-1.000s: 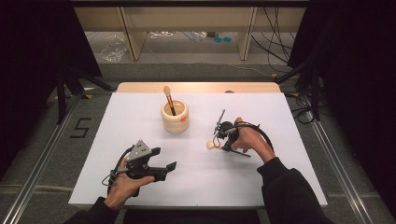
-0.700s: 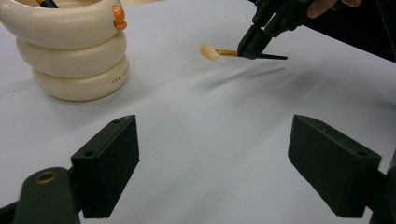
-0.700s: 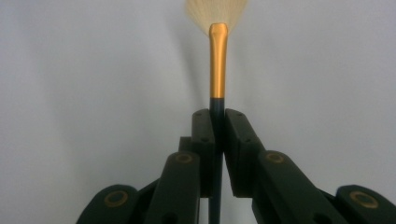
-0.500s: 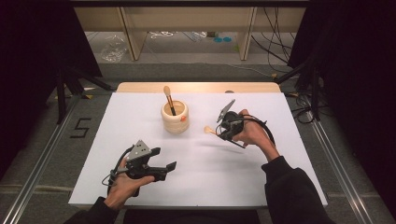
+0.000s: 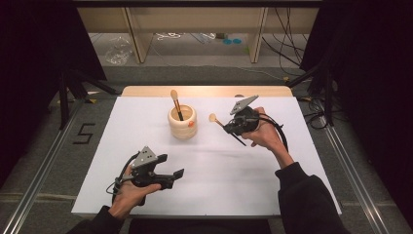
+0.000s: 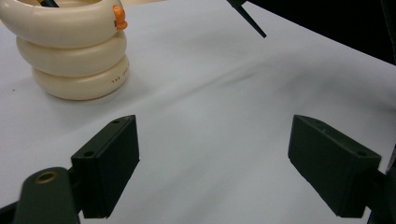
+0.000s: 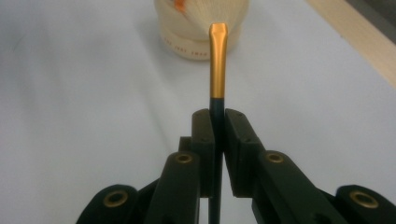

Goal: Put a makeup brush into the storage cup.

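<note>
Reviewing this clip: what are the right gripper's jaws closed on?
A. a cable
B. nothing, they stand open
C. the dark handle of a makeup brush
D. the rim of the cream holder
C: in the right gripper view, the right gripper pinches the makeup brush by its dark handle, bristles toward the cream holder.

Cream ribbed holder (image 5: 182,123), gold-and-black brush (image 7: 217,65), white table (image 5: 219,180)

A white table top (image 5: 272,190) before a wooden shelf frame (image 5: 136,44).
</note>
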`<state>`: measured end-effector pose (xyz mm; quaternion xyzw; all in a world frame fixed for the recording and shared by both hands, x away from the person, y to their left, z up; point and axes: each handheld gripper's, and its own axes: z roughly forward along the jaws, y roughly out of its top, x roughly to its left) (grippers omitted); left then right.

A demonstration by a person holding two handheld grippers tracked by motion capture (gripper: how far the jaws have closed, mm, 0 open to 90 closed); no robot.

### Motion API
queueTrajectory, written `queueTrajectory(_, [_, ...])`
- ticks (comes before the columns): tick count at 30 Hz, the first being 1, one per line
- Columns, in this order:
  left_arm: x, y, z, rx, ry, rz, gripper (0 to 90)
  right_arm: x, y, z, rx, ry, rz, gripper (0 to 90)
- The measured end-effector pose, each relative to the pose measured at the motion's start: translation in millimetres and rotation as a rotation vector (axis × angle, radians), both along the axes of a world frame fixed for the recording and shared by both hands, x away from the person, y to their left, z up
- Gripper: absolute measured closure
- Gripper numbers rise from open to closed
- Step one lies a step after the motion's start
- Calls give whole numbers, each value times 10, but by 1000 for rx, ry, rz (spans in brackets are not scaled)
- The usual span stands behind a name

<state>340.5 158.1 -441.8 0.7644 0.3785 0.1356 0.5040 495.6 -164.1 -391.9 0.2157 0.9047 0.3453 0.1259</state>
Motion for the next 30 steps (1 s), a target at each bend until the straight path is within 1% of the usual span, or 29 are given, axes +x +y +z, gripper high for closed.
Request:
queueTrajectory(3, [-3, -1, 3, -5, 0, 0, 162, 4, -16, 34, 59, -8, -9, 832])
queueTrajectory(5, [-7, -3, 2, -1, 0, -3, 163, 17, -28, 49, 101, -39, -22, 832])
queueTrajectory(6, [-8, -5, 2, 0, 1, -3, 163, 22, -44, 71, 117, -27, -19, 832])
queueTrajectory(8, [-8, -8, 1, -4, 1, -1, 163, 39, -61, 90, 162, -45, -35, 832])
queueTrajectory(9, [-7, -8, 0, -8, 1, -4, 163, 47, -70, 95, 176, -52, -39, 832])
queueTrajectory(12, [-15, -3, 4, 2, 9, 0, 163, 78, -88, 115, 234, -71, -55, 832])
queueTrajectory(13, [-14, -2, 5, 4, 10, 0, 163, 81, -90, 124, 245, -71, -61, 833])
queueTrajectory(14, [-14, -4, 4, 3, 10, 1, 163, 92, -88, 133, 259, -84, -62, 833])
queueTrajectory(15, [-14, -7, -1, -2, 7, 4, 163, 91, -80, 143, 269, -87, -70, 832])
queueTrajectory(16, [-33, -26, -7, -33, 36, -10, 163, 96, -73, 154, 275, -85, -69, 832])
queueTrajectory(17, [-25, -13, -4, -17, 18, -7, 163, 104, -68, 167, 291, -103, -71, 833])
queueTrajectory(18, [-23, -8, -4, -17, 12, -6, 163, 111, -60, 175, 307, -97, -74, 832])
queueTrajectory(19, [-27, -7, -2, -17, 12, -3, 162, 116, -53, 182, 323, -106, -81, 832])
queueTrajectory(20, [-30, -4, 0, -14, 9, -2, 162, 123, -54, 193, 325, -101, -83, 832])
queueTrajectory(21, [-30, 0, 0, -11, 6, -2, 162, 132, -46, 196, 337, -101, -86, 832])
queueTrajectory(22, [-29, 4, 1, -8, 1, -2, 162, 142, -38, 199, 348, -117, -97, 832])
queueTrajectory(24, [-26, 10, 3, -6, -3, -1, 162, 156, -29, 217, 363, -113, -102, 832])
queueTrajectory(25, [-24, 14, 3, -2, -8, -2, 162, 167, -16, 220, 377, -119, -105, 832])
queueTrajectory(26, [-23, 18, 3, 2, -11, -3, 162, 171, -8, 229, 380, -118, -109, 832])
queueTrajectory(27, [-22, 22, 4, 3, -13, -1, 162, 175, -5, 241, 380, -126, -114, 832])
queueTrajectory(30, [-19, 26, 3, 0, -15, 0, 163, 190, 35, 255, 414, -141, -121, 833])
